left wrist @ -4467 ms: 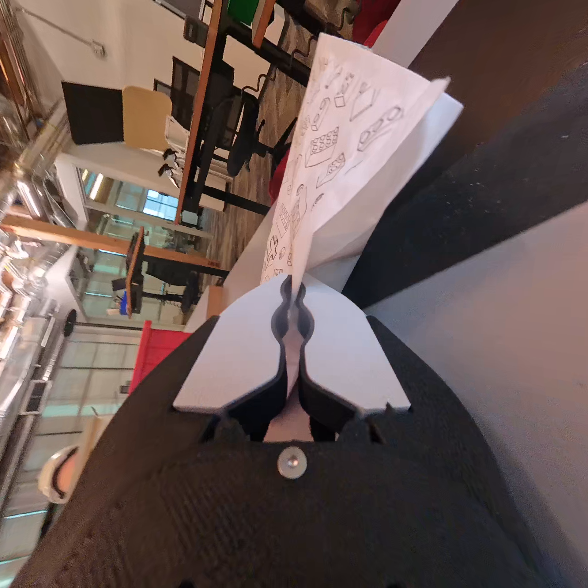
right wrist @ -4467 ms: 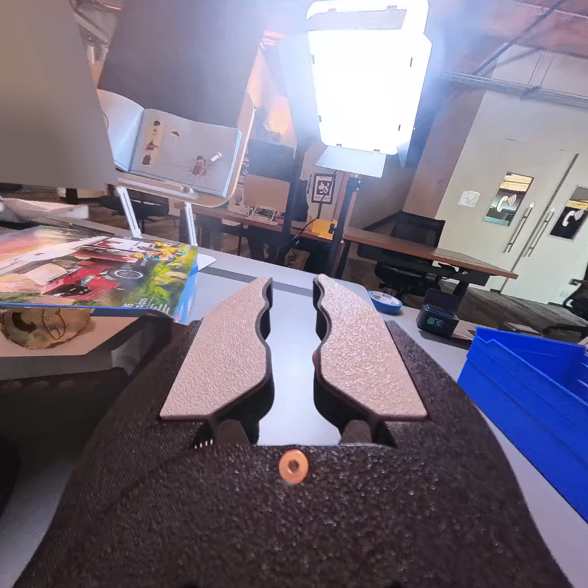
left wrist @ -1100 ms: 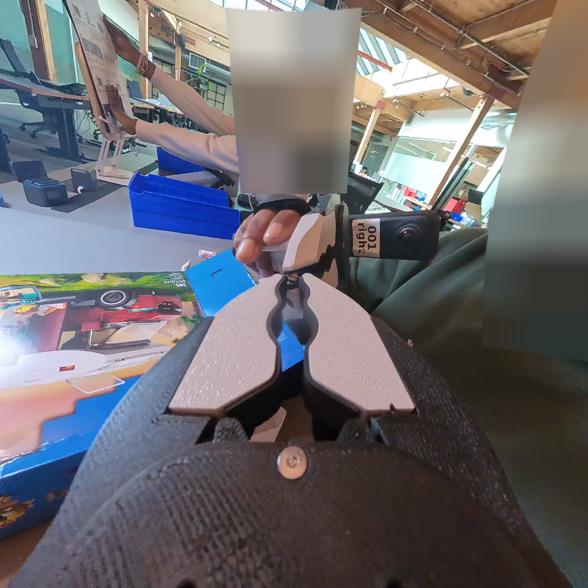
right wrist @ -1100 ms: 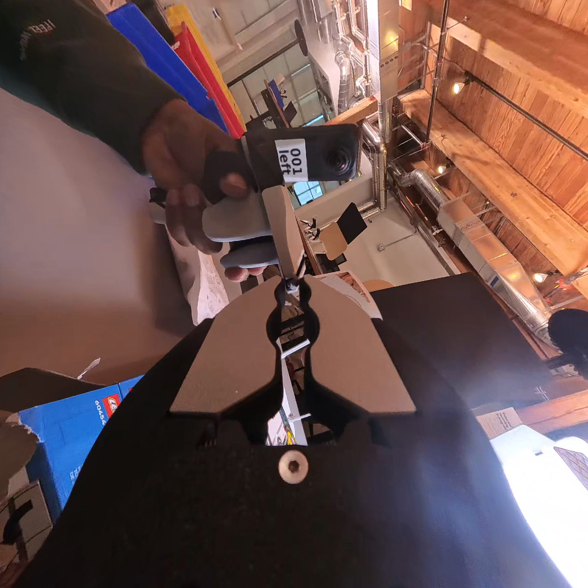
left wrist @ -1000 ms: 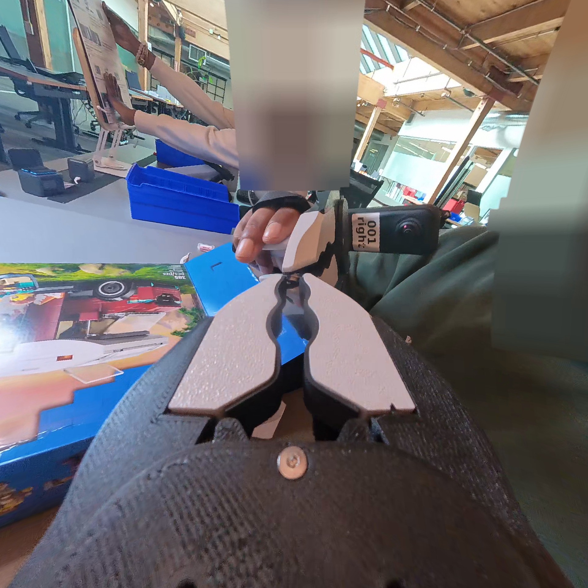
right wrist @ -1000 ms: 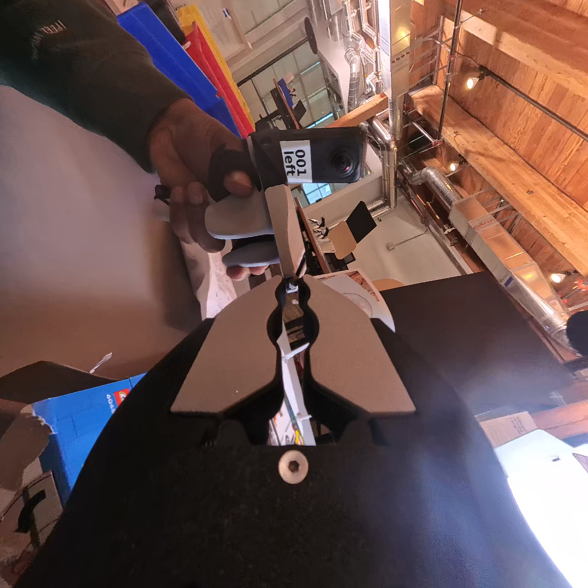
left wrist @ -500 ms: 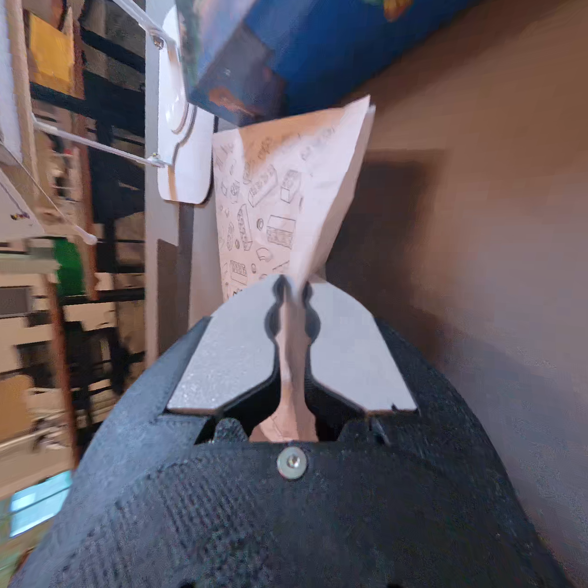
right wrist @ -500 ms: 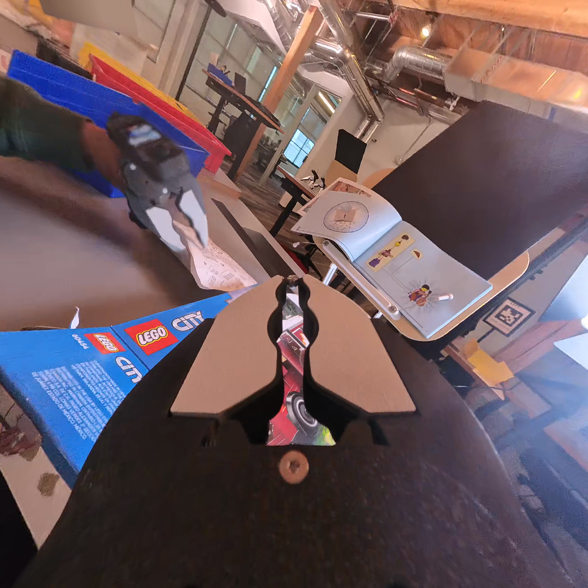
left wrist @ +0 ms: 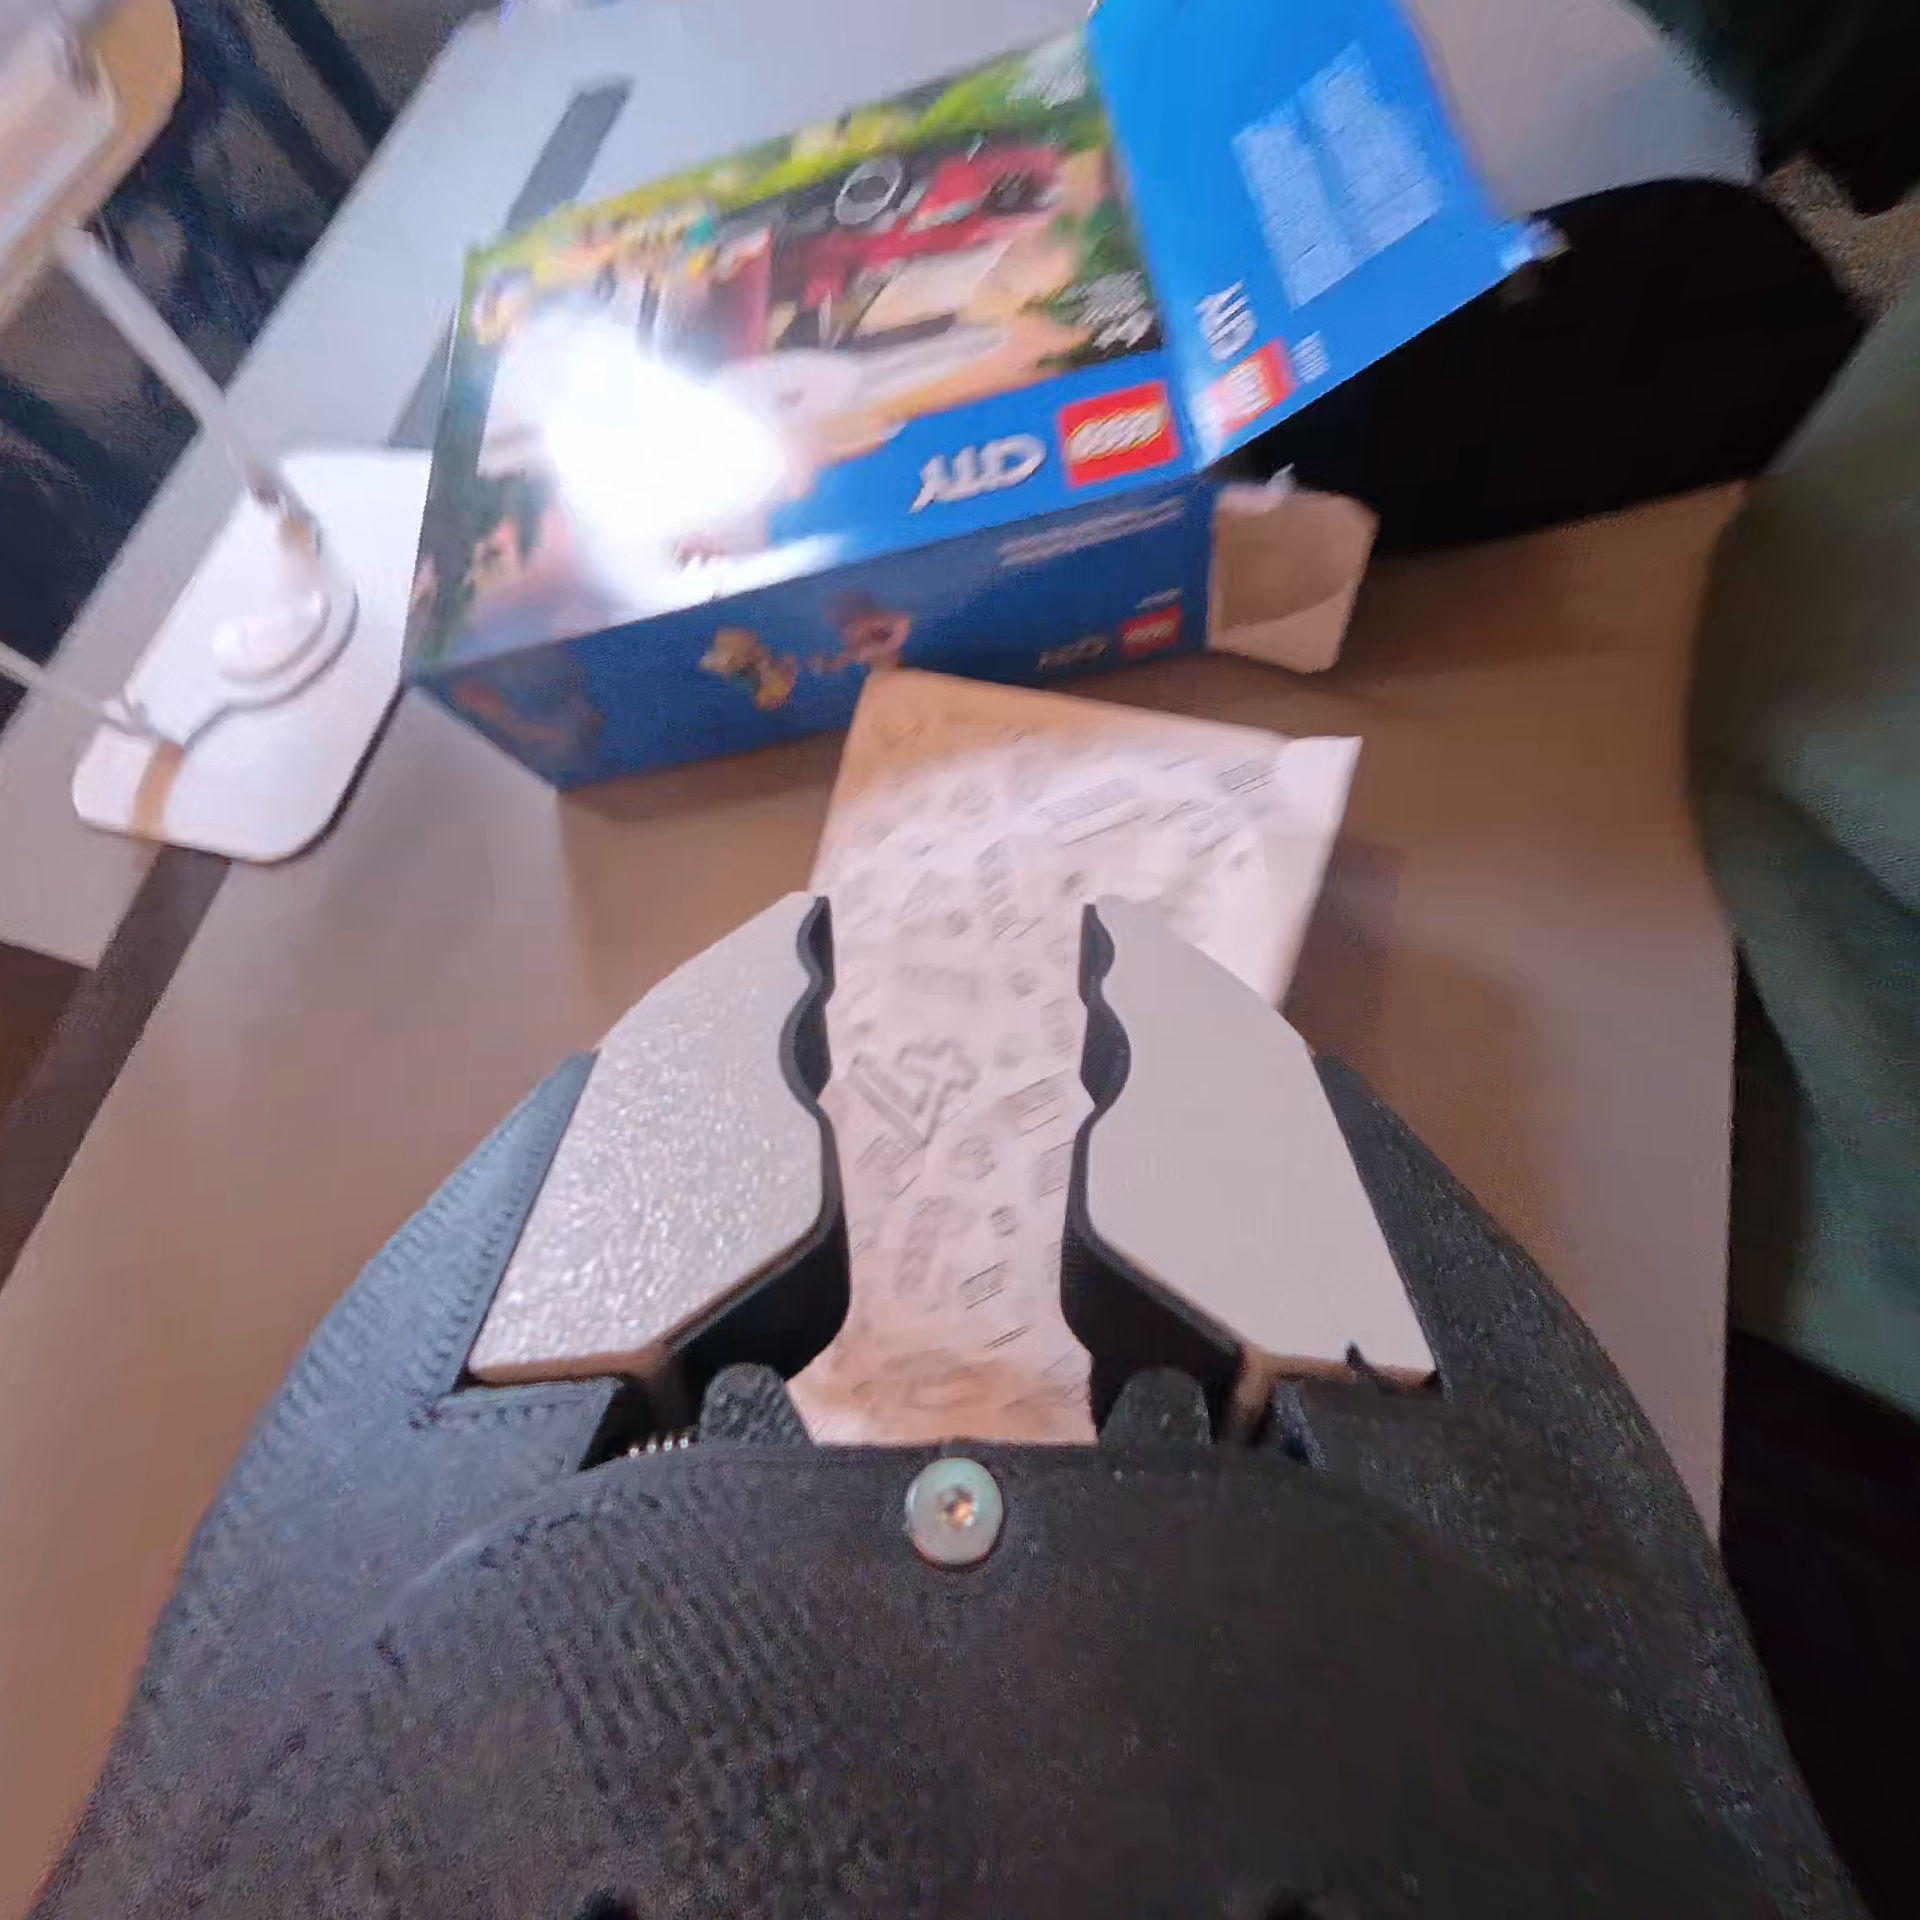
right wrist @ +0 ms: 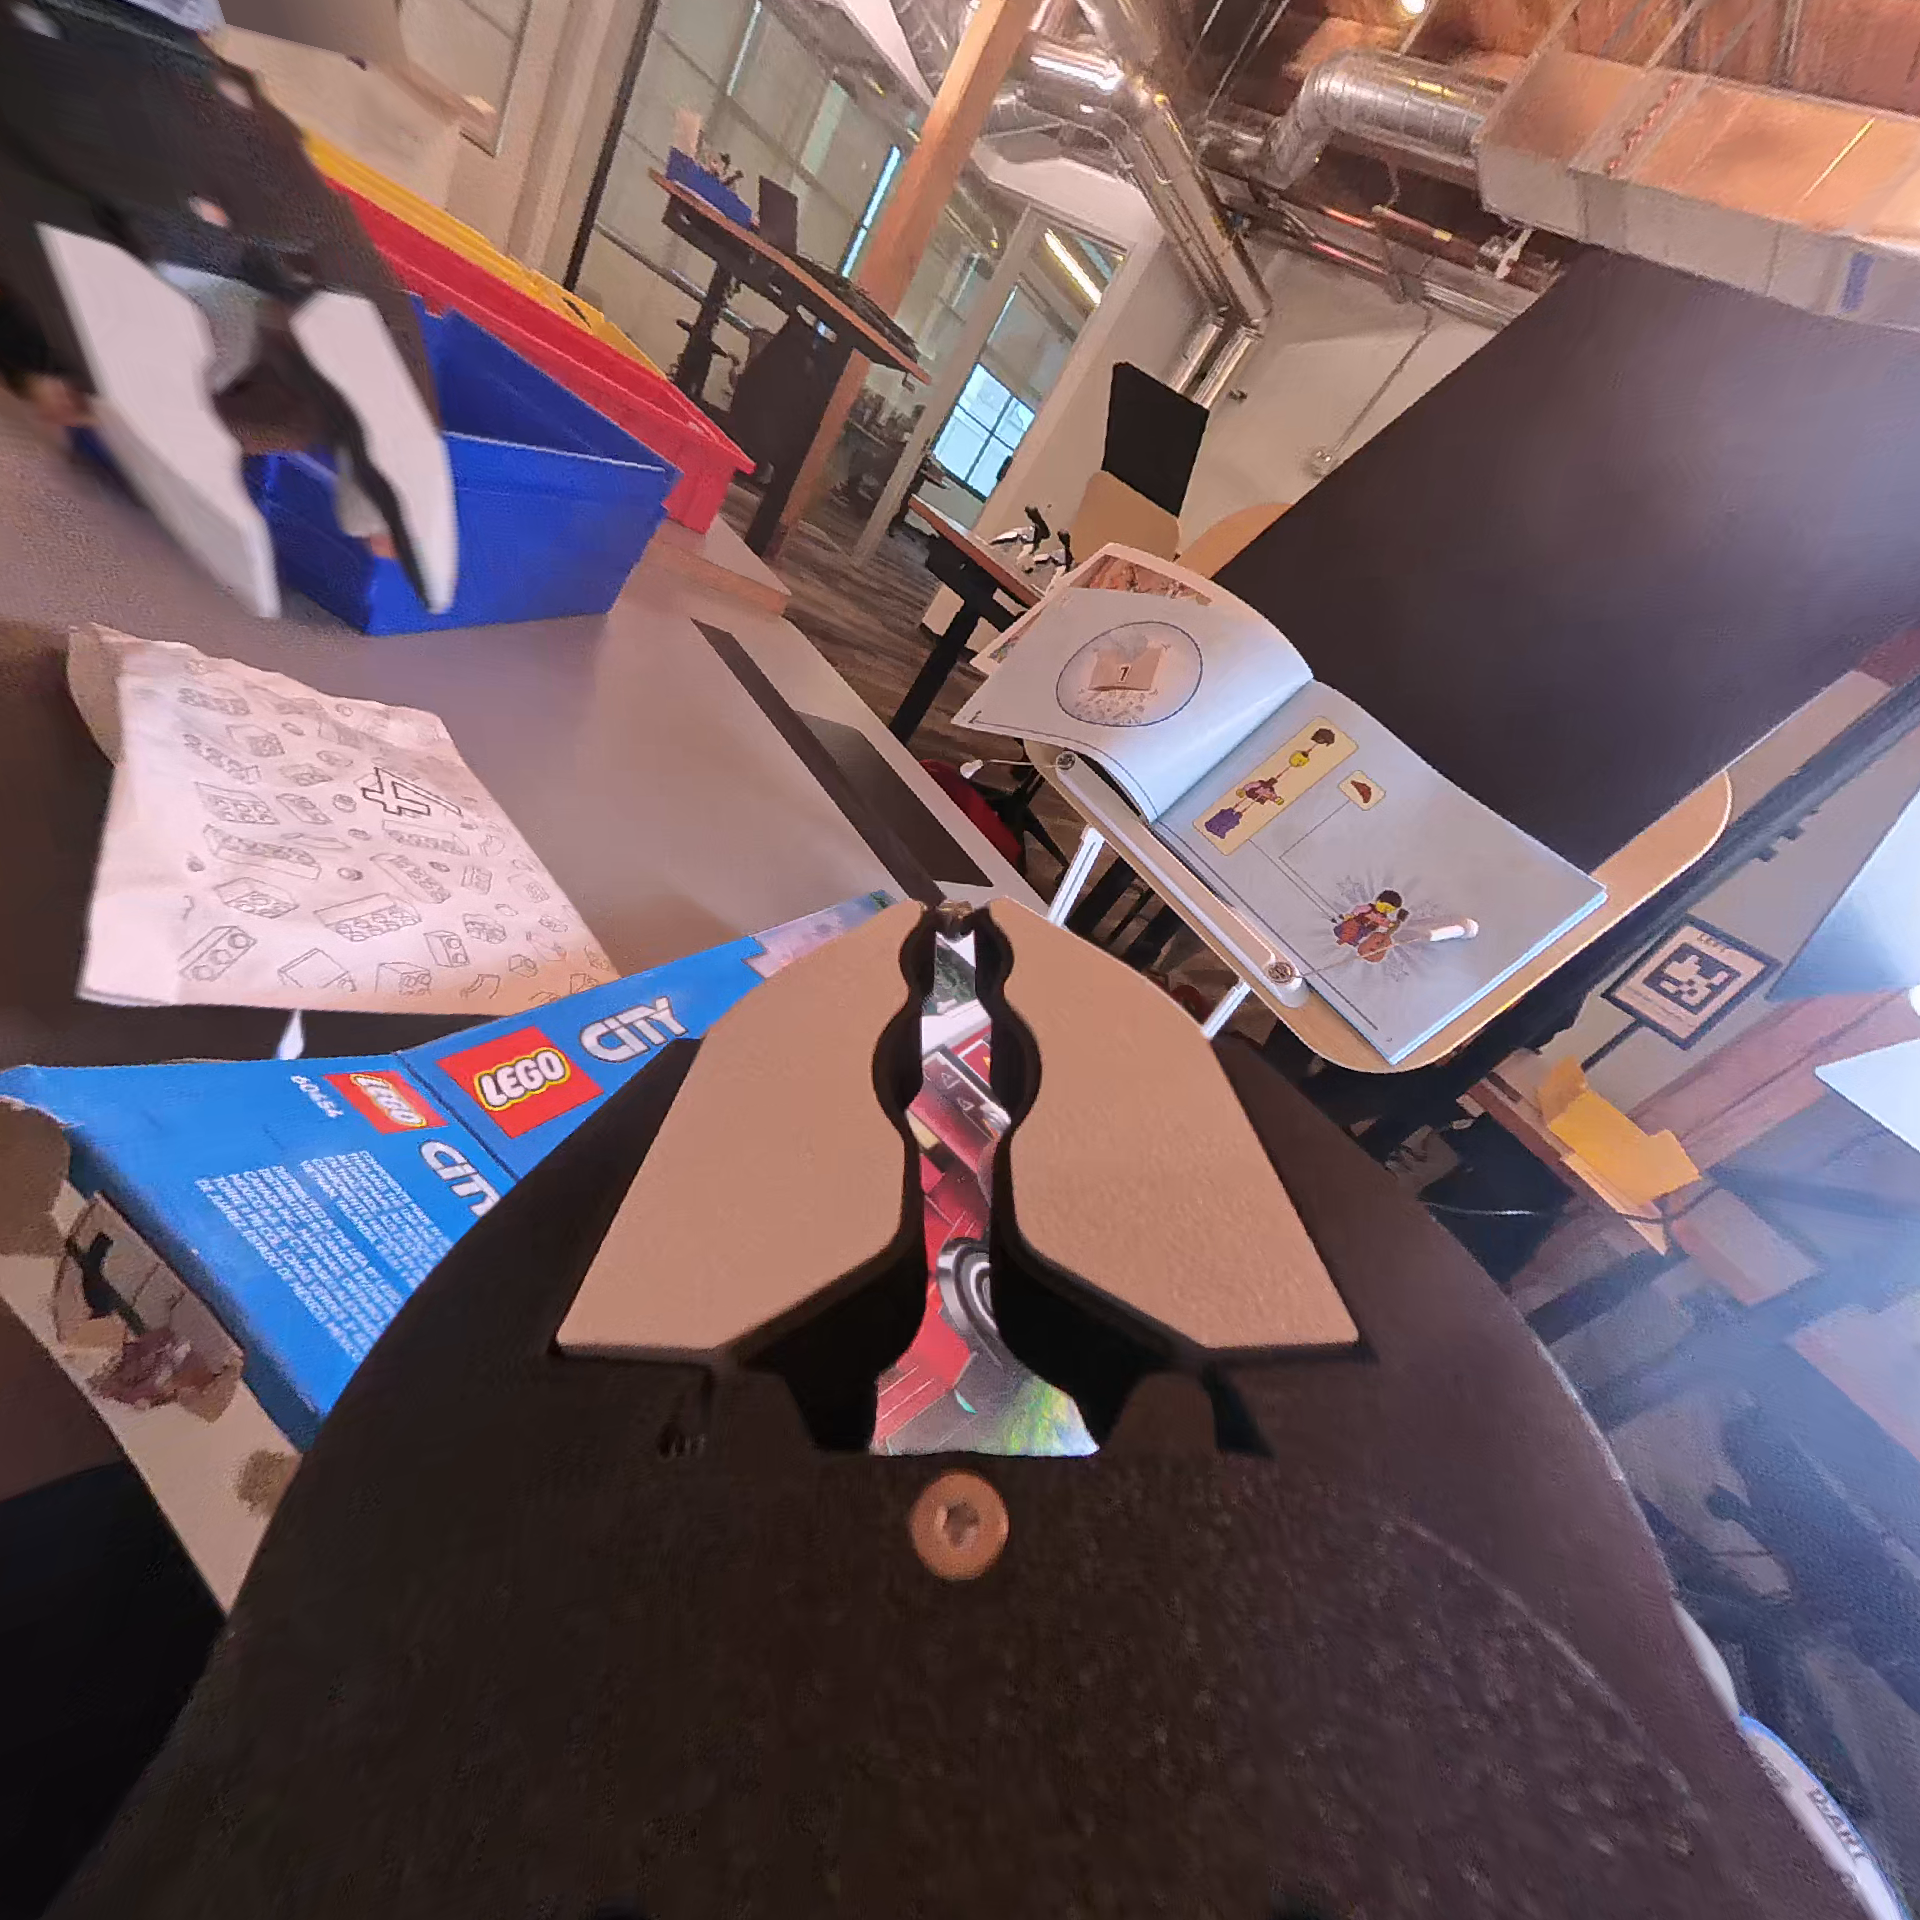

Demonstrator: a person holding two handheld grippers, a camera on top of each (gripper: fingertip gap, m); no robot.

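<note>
The left gripper (left wrist: 954, 914) hangs over a paper bag (left wrist: 1081, 831) with its fingers (left wrist: 707, 1122) apart; the bag shows between them, lying flat on the table (left wrist: 312, 1039), and the pads do not press on it. In the right wrist view the same gripper stands clear above the bag's near end, so it is the nearer of the two to the bag. The bag's long axis runs away from the left gripper's fingertips toward the box (left wrist: 810, 436), whose side wall lies just beyond the bag's far edge.

The right gripper (right wrist: 957, 916) hovers over the box, fingers together at the tips; something small and dark sits pinched at the very tip (what it is cannot be told).

Materials: the bag is thin, creased white paper printed with line drawings of bricks, limp and flat. The box is glossy blue printed cardboard, one end flap (left wrist: 1299, 208) torn open and raised. A booklet (right wrist: 1299, 790) lies open on a stand beyond the table. Blue and red plastic bins (right wrist: 540, 488) stand at the far side.
</note>
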